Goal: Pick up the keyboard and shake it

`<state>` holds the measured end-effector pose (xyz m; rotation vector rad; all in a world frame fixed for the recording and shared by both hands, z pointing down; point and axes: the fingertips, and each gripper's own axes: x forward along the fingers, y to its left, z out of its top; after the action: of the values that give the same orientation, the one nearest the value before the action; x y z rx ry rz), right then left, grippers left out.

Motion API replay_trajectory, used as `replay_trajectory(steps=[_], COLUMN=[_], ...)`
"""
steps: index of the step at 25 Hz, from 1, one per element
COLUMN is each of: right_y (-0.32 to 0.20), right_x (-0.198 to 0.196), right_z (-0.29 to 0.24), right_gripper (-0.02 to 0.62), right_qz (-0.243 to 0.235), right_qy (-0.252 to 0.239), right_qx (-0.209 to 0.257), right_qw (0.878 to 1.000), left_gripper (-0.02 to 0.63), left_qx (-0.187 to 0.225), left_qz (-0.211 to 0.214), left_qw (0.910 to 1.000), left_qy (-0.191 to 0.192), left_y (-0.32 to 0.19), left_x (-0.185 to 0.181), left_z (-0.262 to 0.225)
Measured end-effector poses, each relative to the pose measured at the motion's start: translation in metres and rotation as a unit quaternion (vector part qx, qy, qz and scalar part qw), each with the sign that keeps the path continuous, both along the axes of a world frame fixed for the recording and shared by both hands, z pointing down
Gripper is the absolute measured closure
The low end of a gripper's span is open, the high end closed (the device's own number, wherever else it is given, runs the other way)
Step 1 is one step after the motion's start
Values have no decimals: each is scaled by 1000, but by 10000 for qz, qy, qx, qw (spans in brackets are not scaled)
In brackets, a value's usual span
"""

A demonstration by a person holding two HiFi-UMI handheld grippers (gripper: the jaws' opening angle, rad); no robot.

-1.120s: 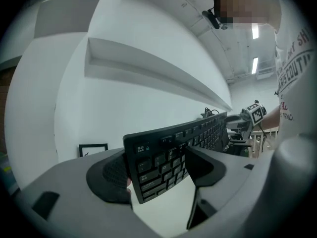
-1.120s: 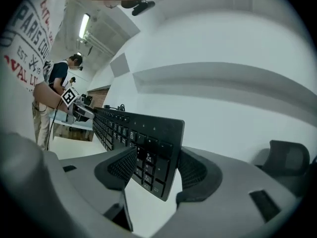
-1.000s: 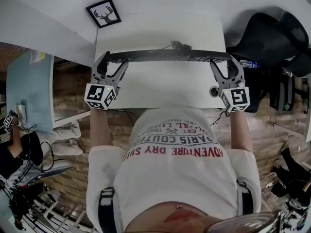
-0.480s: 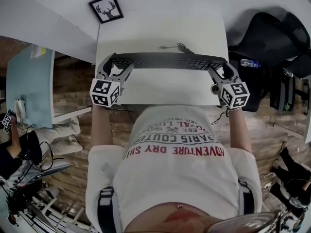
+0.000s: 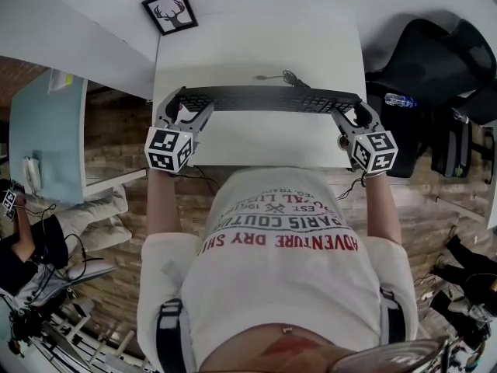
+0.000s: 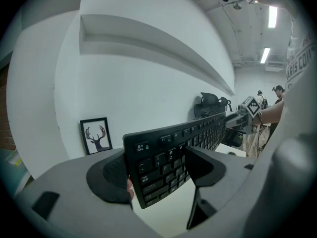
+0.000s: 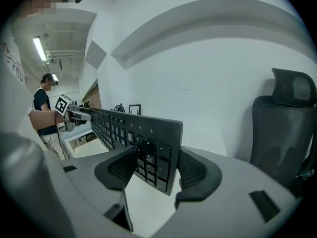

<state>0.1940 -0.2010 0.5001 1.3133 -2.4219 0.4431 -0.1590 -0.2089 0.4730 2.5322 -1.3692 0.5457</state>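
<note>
A long black keyboard hangs in the air above the white table, keys tilted toward me. My left gripper is shut on the keyboard's left end, one jaw behind it and one in front. My right gripper is shut on the right end the same way. The keyboard's cable trails onto the table behind it.
A framed deer picture stands at the table's back left corner. A black office chair sits to the right with a water bottle beside it. A light blue desk is at the left. Brick-pattern floor lies below.
A second ago the keyboard was edge-on and higher; it has since dropped slightly and tilted so its keys face me. Over the last half second it has barely moved.
</note>
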Motion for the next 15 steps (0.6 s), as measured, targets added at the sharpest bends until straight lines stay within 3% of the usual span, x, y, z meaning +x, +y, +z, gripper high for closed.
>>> replay_trajectory(steps=[15], right_y=[5], right_x=[-3], right_z=[3], right_gripper=[324], right_qz=[37], right_qy=[23], right_qx=[86], right_qw=[10000], left_gripper=[262], left_qx=[-14], left_qz=[18], left_qw=[10000], left_qy=[20], left_y=[4], left_x=[-3], left_z=[5])
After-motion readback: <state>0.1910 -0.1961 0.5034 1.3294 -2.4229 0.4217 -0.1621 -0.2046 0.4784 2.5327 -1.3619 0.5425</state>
